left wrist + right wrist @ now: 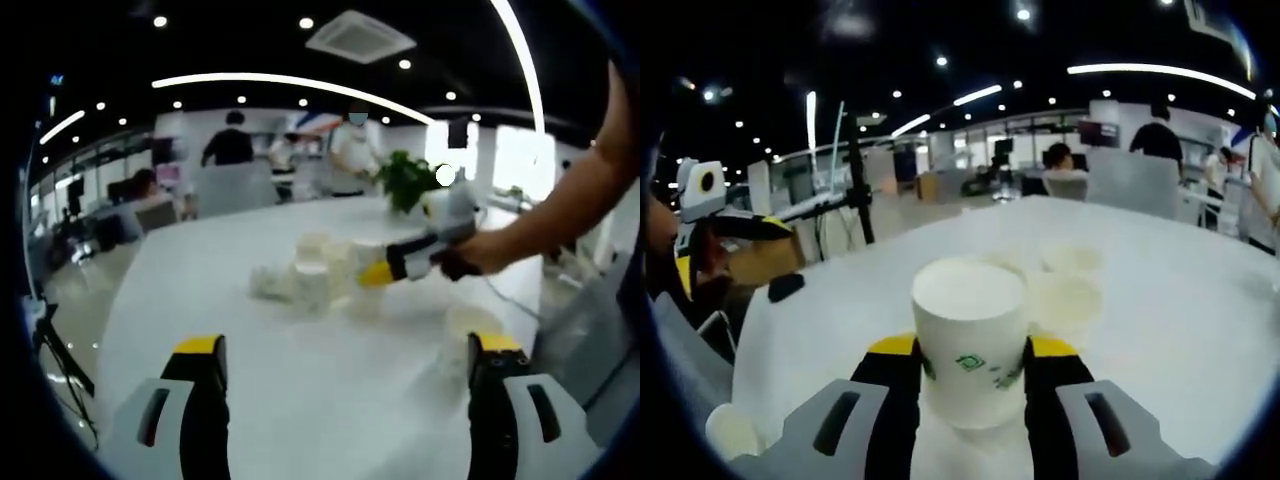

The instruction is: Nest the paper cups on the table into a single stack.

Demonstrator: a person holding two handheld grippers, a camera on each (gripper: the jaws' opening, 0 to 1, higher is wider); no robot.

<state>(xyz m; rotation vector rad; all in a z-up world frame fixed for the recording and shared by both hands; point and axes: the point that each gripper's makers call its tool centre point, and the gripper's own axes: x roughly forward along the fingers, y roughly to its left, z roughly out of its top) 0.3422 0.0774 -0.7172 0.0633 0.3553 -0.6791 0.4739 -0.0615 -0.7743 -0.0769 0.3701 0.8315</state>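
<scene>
Cup (970,345) sits clamped between the jaws of the right claw (971,372), held over the white counter (1160,300) — bring it square above the loose cups (310,275) clustered mid-counter and lower it straight, so the rims do not catch. The left claw (345,360) hangs wide and empty, with a single cup (470,325) just beside its right jaw. Potted plant (405,180) and people stand beyond — nothing blocks the path.
</scene>
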